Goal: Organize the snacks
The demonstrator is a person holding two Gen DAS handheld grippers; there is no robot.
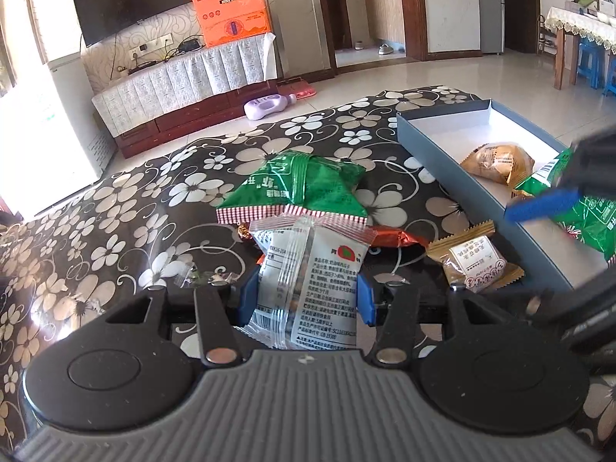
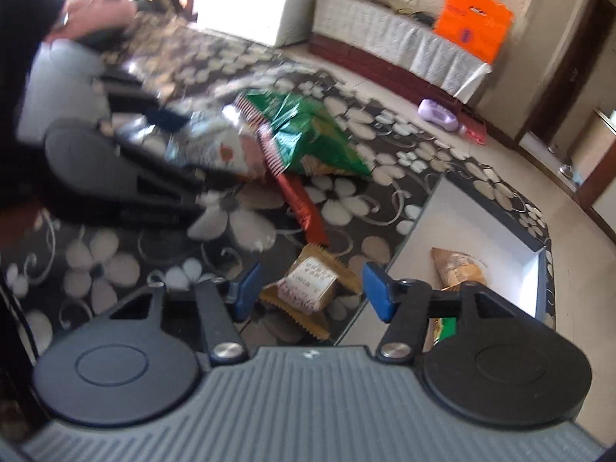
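Observation:
My left gripper (image 1: 304,296) is shut on a white snack packet (image 1: 308,269), its blue pads pressing both sides. Behind it lie a green packet (image 1: 296,188) and a red wrapper (image 1: 392,236). A gold-brown packet (image 2: 308,288) lies on the table directly under my right gripper (image 2: 312,290), which is open with nothing gripped. The grey-blue box (image 2: 473,223) beside it holds a brown packet (image 2: 458,265) and a second green packet (image 1: 577,211). In the left wrist view one blue finger (image 1: 539,203) of the right gripper hangs over that box.
Everything sits on a table with a dark floral cloth (image 1: 154,200). Beyond the far edge are tiled floor, a purple bottle (image 1: 269,106) and a TV cabinet with an orange carton (image 1: 231,15). A person's hand (image 2: 96,15) shows at the upper left of the right wrist view.

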